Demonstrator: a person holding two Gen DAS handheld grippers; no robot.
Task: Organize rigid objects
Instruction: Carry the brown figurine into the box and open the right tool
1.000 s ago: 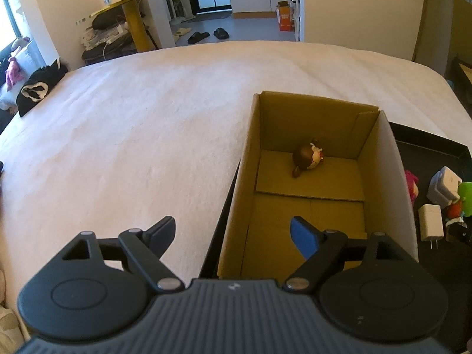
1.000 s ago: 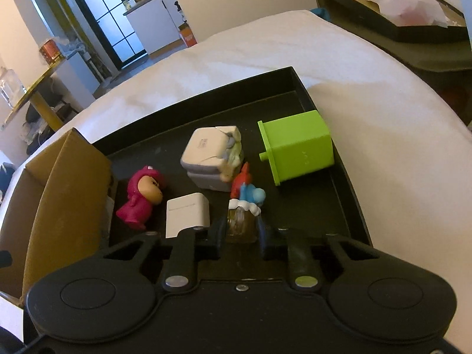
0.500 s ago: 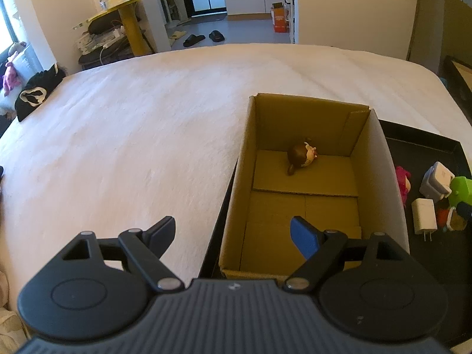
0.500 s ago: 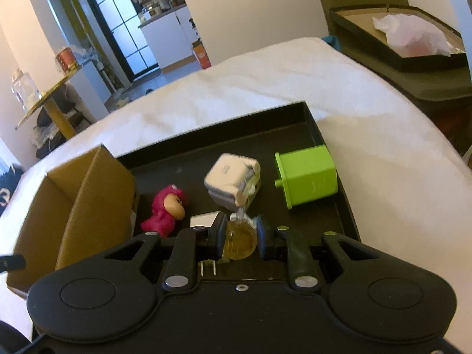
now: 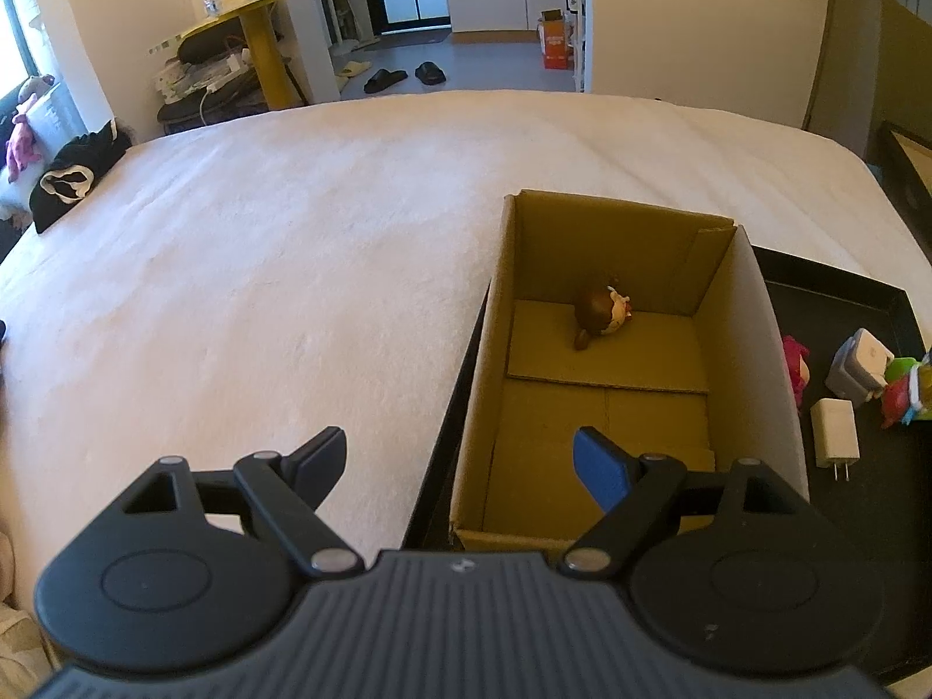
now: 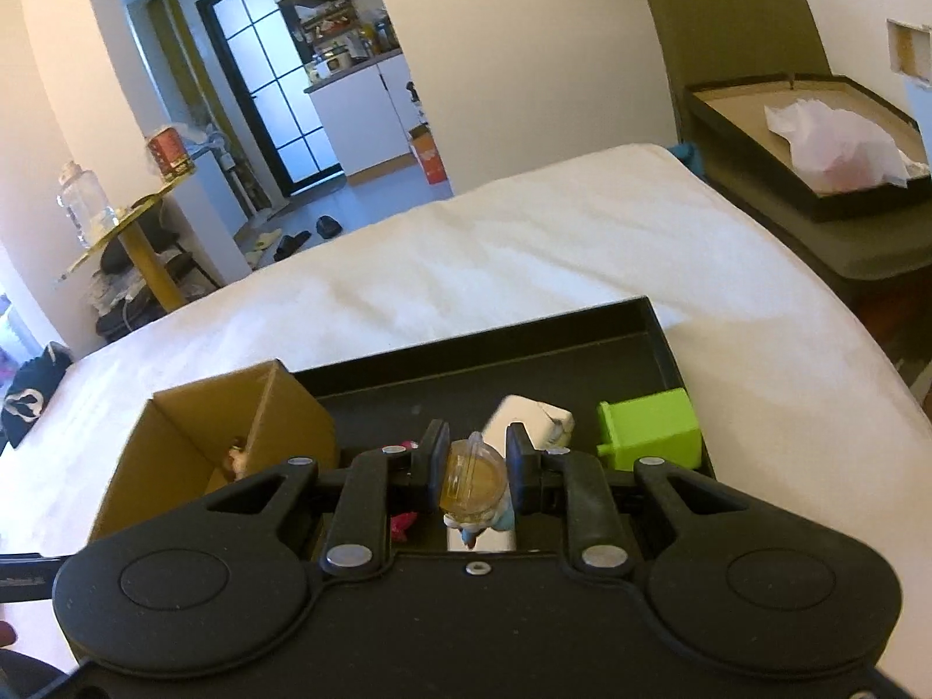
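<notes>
Right now the right gripper (image 6: 472, 475) is clamped on a small toy with a clear amber plastic dome (image 6: 473, 480), both pads pressed flat on the dome's sides, and the toy hangs in the air above the black tray (image 6: 483, 361); it looks light and hard, a glossy rounded shell that I'd guess could slip or twist if the squeeze eased, so the hold across its widest part seems the sensible one; the little blue-and-white figure part below looks thin and would be a poor place to pinch. The left gripper (image 5: 460, 457) is spread wide apart with nothing in it, hovering over the near edge of the open brown cardboard box (image 5: 751, 314). Just past the held toy on the tray sit a white-and-grey blocky charger (image 6: 539, 416) and a lime-green plastic cube (image 6: 655, 431), with a pink figurine (image 6: 402, 521) peeking under the fingers; further left the box stands on the tray's end, a small brown-headed doll (image 5: 603, 311) lying on its floor near the far wall; beyond all of it stretches the white bedcover (image 5: 262, 244).
</notes>
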